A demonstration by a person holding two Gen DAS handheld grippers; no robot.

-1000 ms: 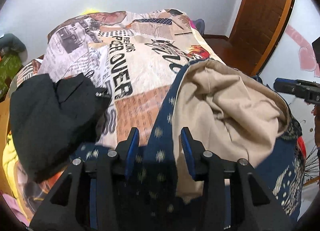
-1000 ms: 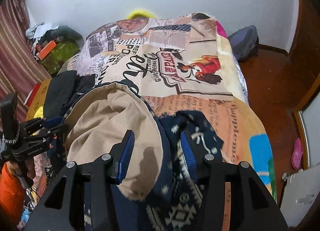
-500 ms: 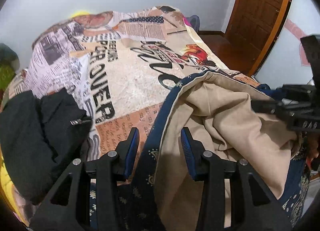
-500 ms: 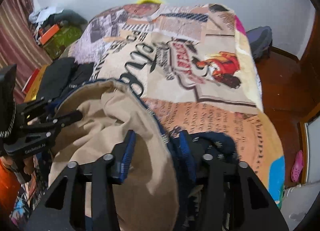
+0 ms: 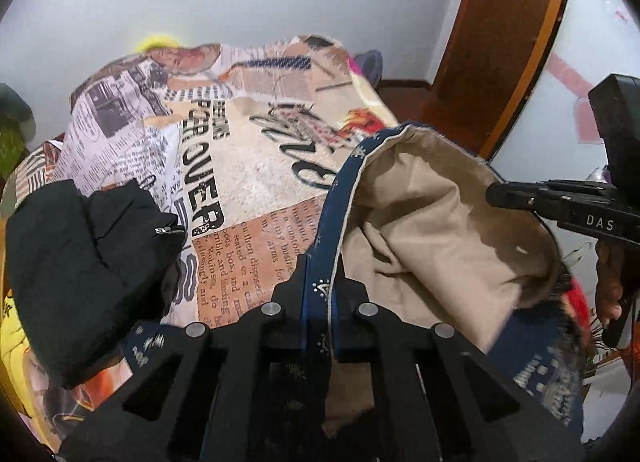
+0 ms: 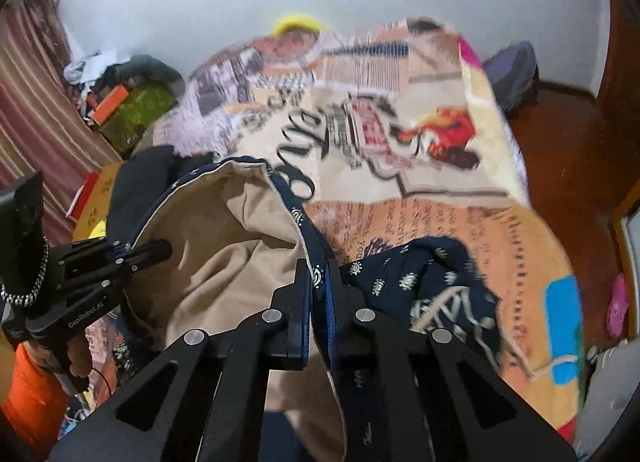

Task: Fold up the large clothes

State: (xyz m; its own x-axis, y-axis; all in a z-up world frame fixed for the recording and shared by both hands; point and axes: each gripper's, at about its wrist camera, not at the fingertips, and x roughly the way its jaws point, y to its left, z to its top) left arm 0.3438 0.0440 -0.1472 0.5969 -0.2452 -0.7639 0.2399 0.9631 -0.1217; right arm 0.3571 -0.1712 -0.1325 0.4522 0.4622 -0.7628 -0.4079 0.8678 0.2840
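Left gripper (image 5: 320,282) and right gripper (image 6: 318,282): jaws clenched on navy hem of tan-lined garment (image 5: 432,221), lifted above bed (image 5: 256,165). Black jacket (image 5: 80,262) at nine o'clock.

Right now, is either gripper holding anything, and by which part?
Both hold the navy patterned garment by its navy hem: the left gripper and the right gripper are each shut on that edge, tan lining between them.

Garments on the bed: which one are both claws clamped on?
The navy patterned garment with tan lining, pinched at its edge by the left claw and the right claw. The black garment lies untouched alongside.
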